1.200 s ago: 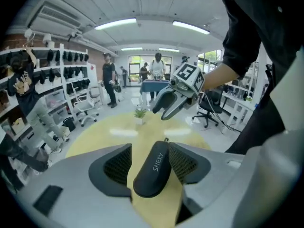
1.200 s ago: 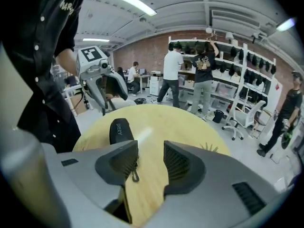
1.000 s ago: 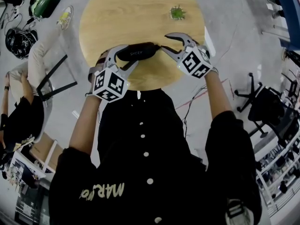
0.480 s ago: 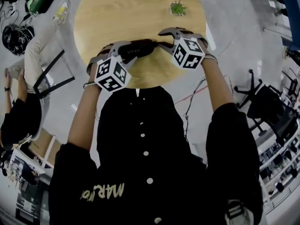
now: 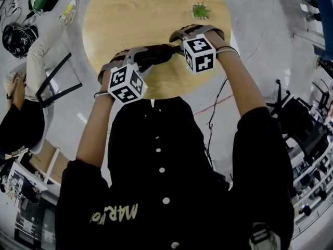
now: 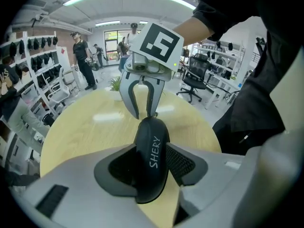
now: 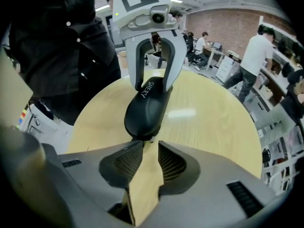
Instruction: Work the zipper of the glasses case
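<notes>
Black glasses case (image 6: 151,163), closed

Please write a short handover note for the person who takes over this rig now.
Left gripper: jaws have just closed on the black oval glasses case over the round wooden table.
Right gripper: jaws have been closing but are apart, at the case's end by the small zipper pull, not gripping it.
Done: case steadied.
Left: pinch the pull, run the zipper.
</notes>
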`<state>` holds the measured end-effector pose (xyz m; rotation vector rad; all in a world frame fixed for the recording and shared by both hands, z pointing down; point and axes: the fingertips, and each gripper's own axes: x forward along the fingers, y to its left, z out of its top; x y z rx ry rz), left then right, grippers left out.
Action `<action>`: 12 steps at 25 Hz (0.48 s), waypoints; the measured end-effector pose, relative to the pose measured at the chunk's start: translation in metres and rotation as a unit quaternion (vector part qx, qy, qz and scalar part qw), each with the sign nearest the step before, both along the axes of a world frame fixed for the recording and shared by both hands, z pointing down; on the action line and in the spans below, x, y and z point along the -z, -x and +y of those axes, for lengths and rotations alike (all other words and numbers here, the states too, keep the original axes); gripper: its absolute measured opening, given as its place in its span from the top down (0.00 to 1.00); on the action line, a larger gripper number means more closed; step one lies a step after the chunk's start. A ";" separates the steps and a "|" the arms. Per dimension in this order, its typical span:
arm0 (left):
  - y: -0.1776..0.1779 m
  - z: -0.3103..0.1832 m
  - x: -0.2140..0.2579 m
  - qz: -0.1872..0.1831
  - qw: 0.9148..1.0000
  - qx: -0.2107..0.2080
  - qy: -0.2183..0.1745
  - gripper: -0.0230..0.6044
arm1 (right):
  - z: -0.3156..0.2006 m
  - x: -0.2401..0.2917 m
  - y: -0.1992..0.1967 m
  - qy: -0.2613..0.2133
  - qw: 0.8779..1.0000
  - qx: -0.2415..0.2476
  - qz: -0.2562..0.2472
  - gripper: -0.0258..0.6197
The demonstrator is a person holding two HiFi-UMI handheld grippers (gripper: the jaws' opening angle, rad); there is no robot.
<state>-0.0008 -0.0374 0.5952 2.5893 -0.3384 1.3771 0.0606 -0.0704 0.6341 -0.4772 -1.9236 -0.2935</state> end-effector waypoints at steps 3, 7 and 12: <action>0.000 0.000 0.000 -0.001 1.000 -0.001 -0.001 0.66 | 0.003 -0.007 -0.001 -0.003 0.999 0.048 0.021 0.79; 0.000 0.000 0.000 -0.001 1.000 -0.003 -0.001 0.66 | 0.001 -0.010 0.004 -0.014 0.997 0.076 0.022 0.82; 0.000 0.000 -0.001 0.000 1.000 -0.006 0.003 0.66 | 0.003 -0.015 0.007 -0.007 0.995 0.103 0.015 0.88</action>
